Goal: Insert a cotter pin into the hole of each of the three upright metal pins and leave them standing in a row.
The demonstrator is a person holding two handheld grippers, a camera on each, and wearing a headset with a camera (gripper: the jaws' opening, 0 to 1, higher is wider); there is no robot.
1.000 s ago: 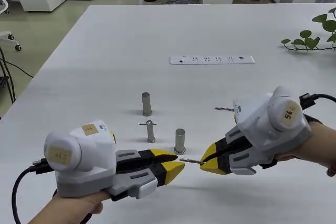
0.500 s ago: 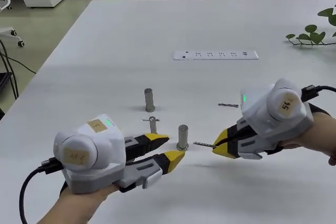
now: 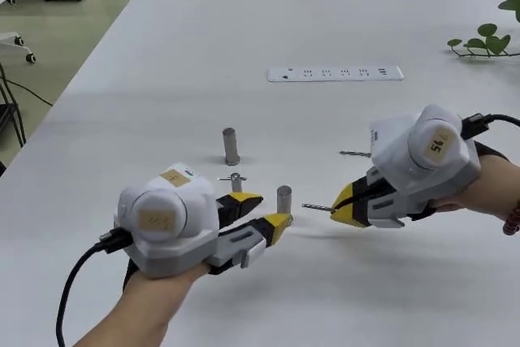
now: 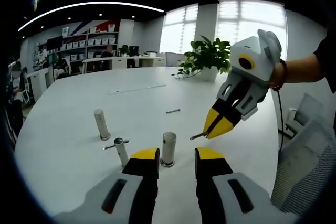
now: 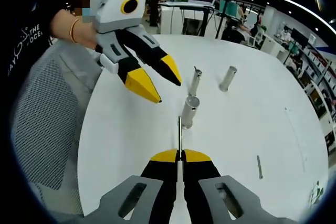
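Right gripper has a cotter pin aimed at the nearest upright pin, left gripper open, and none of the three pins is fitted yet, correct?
No: the middle metal pin already carries an inserted cotter pin, as the left gripper view shows. The right gripper does aim its held cotter pin at the nearest metal pin, left gripper open.

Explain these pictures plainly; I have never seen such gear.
A person, not a robot, holds a white gripper with yellow-tipped jaws in each hand. The wide picture comes from a headset camera, the round ones from cameras on the left gripper and right gripper. On the white table stand three grey metal pins: far pin, middle pin (a cross pin through it) and near pin. A loose thin pin and a white power strip lie beyond. The right jaws are shut on a thin metal cotter pin; the left jaws are open.
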